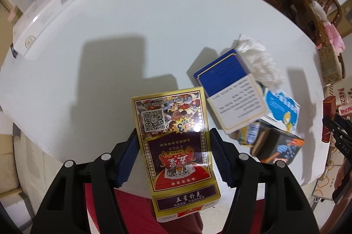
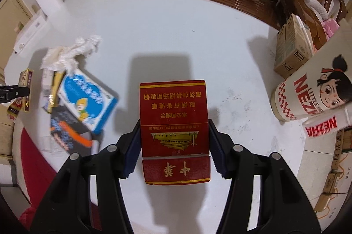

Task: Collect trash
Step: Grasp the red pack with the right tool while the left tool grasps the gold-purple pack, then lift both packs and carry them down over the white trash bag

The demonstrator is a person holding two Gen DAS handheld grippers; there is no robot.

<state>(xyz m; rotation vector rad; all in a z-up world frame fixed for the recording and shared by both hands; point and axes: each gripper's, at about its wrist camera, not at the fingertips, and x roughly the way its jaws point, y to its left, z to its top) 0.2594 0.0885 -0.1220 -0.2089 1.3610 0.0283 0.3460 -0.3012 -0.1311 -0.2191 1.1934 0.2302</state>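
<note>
Left claw [image 1: 173, 152] pinching a gold-and-purple playing-card box [image 1: 176, 144] by its two long sides, lifted above the near edge of the round white table [image 1: 132, 25]. Right claw [image 2: 175, 146] likewise clamped on a red cigarette pack [image 2: 175, 124], flip lid hinged back toward the camera, pack raised over the table.

Ahead and to the right of the left claw, a heap of remaining trash: a blue-and-white carton [image 1: 228, 89] on top, a crumpled white tissue [image 1: 259, 60] beyond it, a light-blue cartoon box [image 1: 282, 108] and a dark box with orange print [image 1: 279, 146] underneath, touching one another. Same heap off to the left of the right claw. Far ahead-left of the left claw, a long white box [image 1: 44, 14] at the table's far rim.

To the right of the right claw, a large Nezha paper cup [image 2: 308, 91], seemingly tilted, though fisheye distortion makes that uncertain.
</note>
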